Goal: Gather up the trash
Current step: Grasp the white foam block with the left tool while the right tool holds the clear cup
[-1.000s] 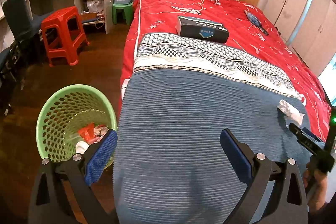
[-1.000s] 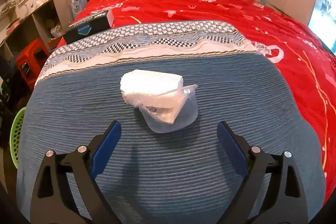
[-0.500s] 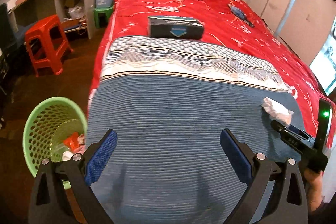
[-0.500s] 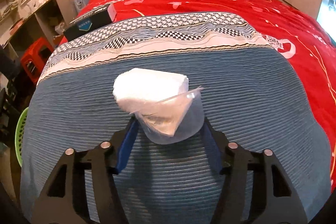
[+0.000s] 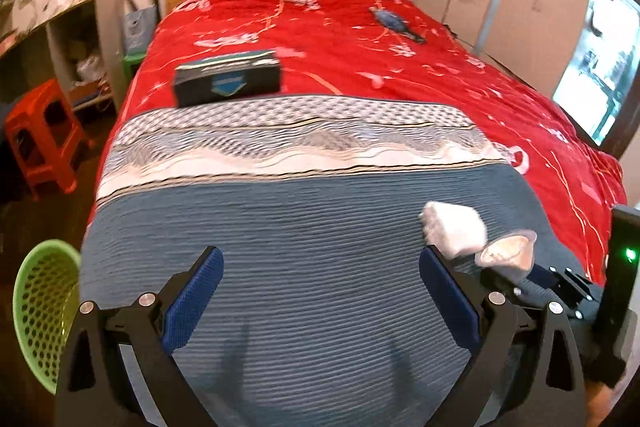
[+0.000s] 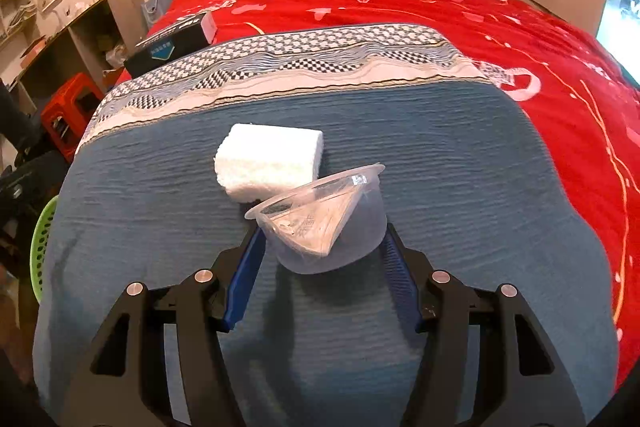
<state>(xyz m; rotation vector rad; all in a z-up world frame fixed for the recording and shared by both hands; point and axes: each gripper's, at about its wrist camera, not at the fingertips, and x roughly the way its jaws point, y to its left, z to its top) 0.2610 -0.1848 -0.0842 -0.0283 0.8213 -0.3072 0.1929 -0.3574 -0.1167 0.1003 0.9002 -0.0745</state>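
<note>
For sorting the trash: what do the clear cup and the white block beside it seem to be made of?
Clear cup: thin glossy transparent plastic, probably; the blanket shows through its wall, and a crumpled wrapper lies inside.
White block: likely foam, matte and grainy, though folded tissue cannot be excluded.

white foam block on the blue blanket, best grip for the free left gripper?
Across the foam block's two long flat faces, coming down from above at the end away from the cup. It lies flat, and the right gripper holding the cup crowds its near side. The left gripper is open.
</note>
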